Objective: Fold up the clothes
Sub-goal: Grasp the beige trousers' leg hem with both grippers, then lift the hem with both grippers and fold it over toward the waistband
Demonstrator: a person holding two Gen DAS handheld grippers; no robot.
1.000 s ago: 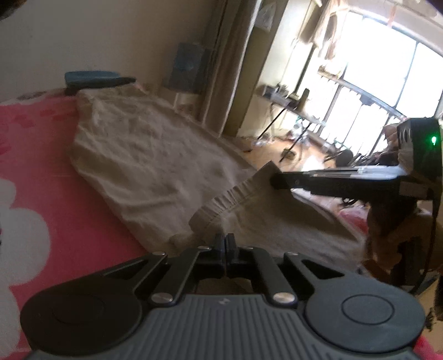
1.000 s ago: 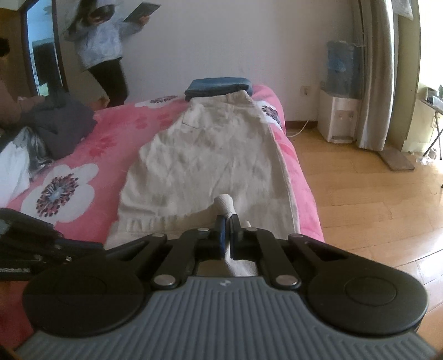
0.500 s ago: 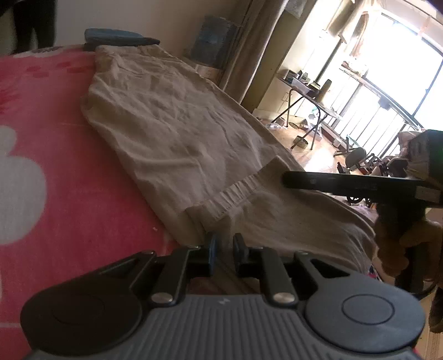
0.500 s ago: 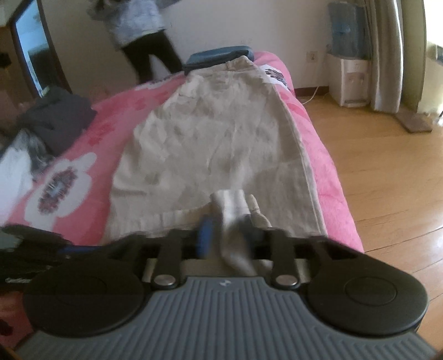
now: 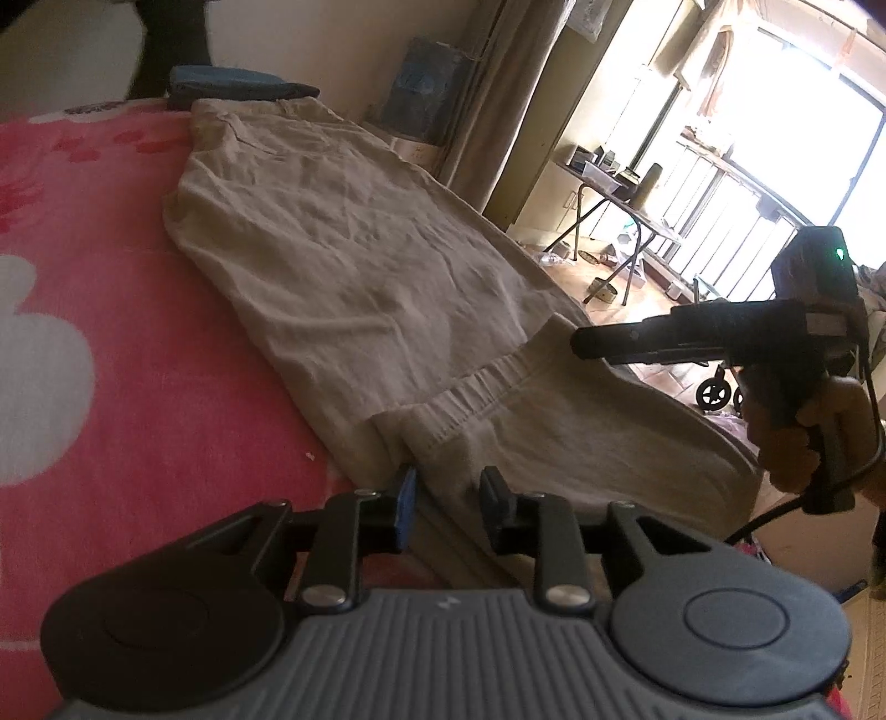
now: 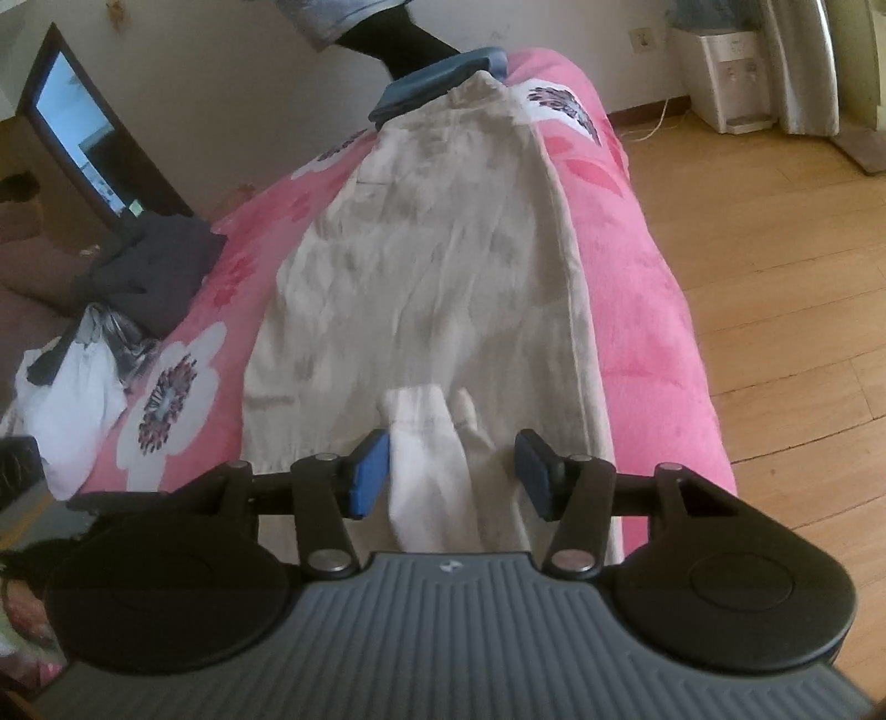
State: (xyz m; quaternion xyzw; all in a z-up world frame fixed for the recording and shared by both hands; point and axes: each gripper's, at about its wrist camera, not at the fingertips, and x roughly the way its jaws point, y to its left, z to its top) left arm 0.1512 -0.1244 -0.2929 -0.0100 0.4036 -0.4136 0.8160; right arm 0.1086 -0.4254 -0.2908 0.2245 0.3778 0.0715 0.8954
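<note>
Beige trousers (image 5: 343,266) lie lengthwise on the pink bed, their near end folded back over the rest with the hem (image 5: 470,382) on top. My left gripper (image 5: 446,507) is open, its jaws apart around the folded fabric's near left corner. My right gripper (image 6: 451,473) is open too, and a bunched piece of the pale cloth (image 6: 426,459) stands loose between its jaws. In the left wrist view the right gripper (image 5: 576,340) shows from the side, held by a hand, its tip at the fold's far corner.
The bed has a pink floral blanket (image 6: 637,310). A folded blue garment (image 6: 437,83) lies at the far end. Dark and white clothes (image 6: 127,277) are piled on the left. A person's legs (image 6: 398,39) stand beyond the bed. Wooden floor (image 6: 775,249) lies to the right.
Both grippers were shut on the trouser end one second ago and have opened, letting the fabric go. The folded end now rests on the trousers.
</note>
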